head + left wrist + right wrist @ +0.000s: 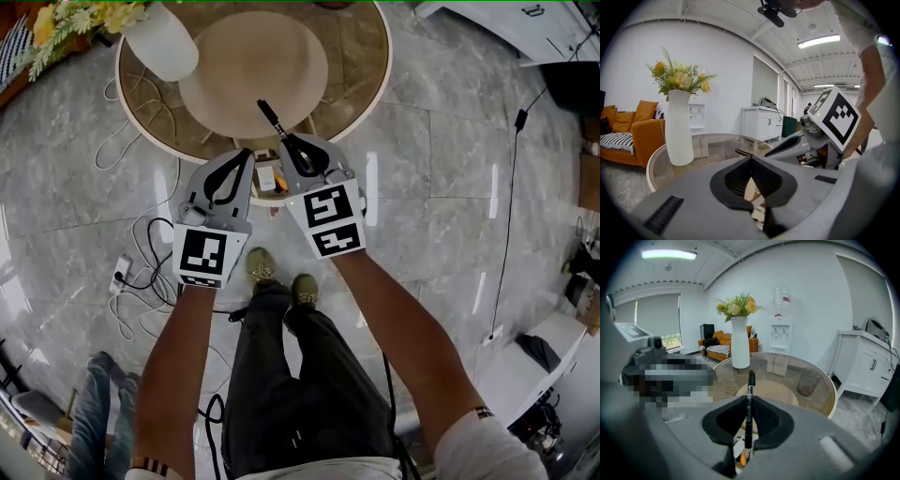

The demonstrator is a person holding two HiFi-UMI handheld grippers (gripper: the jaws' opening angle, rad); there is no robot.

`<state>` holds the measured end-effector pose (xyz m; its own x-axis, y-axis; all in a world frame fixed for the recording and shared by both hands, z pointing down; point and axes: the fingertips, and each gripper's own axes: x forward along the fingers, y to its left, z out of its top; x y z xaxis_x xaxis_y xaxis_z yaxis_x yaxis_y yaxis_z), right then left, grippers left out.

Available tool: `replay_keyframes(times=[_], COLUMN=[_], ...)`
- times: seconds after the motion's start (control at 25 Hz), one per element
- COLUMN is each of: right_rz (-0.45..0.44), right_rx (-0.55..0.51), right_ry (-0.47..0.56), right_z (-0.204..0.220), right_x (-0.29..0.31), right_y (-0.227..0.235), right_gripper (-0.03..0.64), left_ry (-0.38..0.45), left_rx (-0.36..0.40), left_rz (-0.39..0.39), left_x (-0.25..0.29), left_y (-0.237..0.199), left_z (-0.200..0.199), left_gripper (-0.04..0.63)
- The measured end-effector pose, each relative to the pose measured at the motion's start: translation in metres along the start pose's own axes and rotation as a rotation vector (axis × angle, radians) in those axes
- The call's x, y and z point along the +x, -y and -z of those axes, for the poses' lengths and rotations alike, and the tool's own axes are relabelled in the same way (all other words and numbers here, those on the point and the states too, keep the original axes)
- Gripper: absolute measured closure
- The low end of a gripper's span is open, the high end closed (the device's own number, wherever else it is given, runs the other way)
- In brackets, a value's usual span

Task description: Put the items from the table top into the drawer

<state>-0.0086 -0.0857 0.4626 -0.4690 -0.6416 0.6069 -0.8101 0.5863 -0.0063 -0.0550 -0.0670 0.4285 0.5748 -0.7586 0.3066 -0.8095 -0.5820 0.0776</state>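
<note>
My right gripper (284,141) is shut on a black pen (270,114), which sticks out past the jaws over the near edge of the round glass table (375,75). In the right gripper view the pen (750,394) stands upright between the pads. My left gripper (248,155) sits just left of it, shut with nothing between its jaws; its tips (751,158) meet. Between and below the two grippers is the open drawer (266,178), with an orange item (742,460) and papers inside. The pen's end (743,153) shows in the left gripper view.
A white vase (161,42) with yellow flowers stands at the table's left edge. Cables (141,244) and a power strip (120,272) lie on the floor to the left. A white cabinet (867,362) stands at the right. Another person's legs (94,412) are at lower left.
</note>
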Motion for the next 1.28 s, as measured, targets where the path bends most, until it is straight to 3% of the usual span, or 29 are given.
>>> replay_keyframes(times=[0.36,0.8,1.28], right_rz=[-0.029,-0.055,-0.071], right_rx=[0.0,-0.003,-0.01], right_ry=[0.035,-0.007,-0.068], right_z=[0.027,0.09,0.146], right_x=[-0.059,-0.109,-0.078], right_y=[-0.018,-0.027,-0.025], right_gripper=[0.577,0.577,0.577], left_ry=[-0.002,-0.023,-0.034], left_rx=[0.0,-0.023,-0.019], left_rz=[-0.028,-0.056,-0.083], left_x=[-0.025,-0.055,-0.049], left_y=[0.054,0.107,0.098], left_z=[0.01,0.034,0.072], left_gripper=[0.595,0.595,0.595])
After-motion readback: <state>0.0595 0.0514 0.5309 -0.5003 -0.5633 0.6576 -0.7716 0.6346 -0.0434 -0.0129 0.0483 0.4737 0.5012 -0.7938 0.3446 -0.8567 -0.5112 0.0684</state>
